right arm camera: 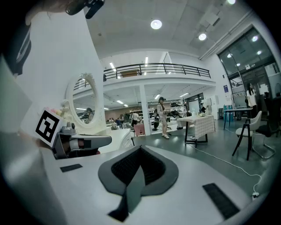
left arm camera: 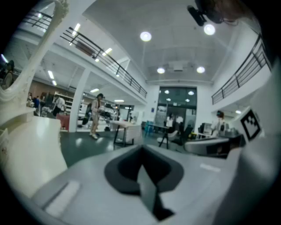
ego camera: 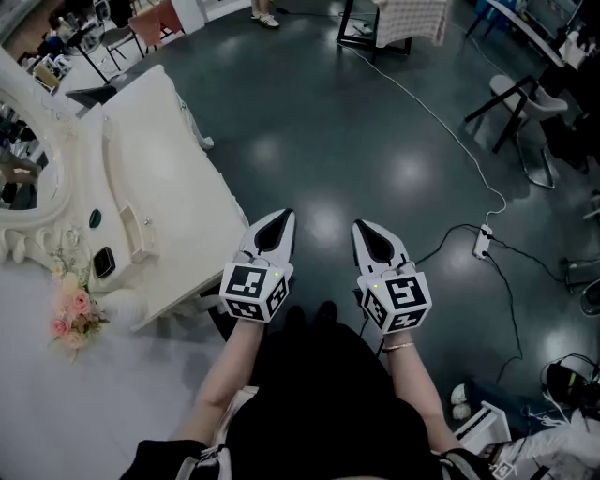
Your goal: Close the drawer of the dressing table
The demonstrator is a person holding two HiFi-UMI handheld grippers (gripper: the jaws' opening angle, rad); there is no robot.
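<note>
Jaws shut and empty on the left gripper and right gripper. The dressing table drawer likely slides easily; push its front flat.

dressing table: white, upright; at left | drawer: cannot tell if open

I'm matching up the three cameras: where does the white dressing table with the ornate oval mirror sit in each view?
Head view: the white dressing table fills the left side, running up to the top left.
Left gripper view: it sits at the left edge.
Right gripper view: it is left of centre, in the middle distance.
Shared landmark: the cloth-covered table on black legs.
</note>
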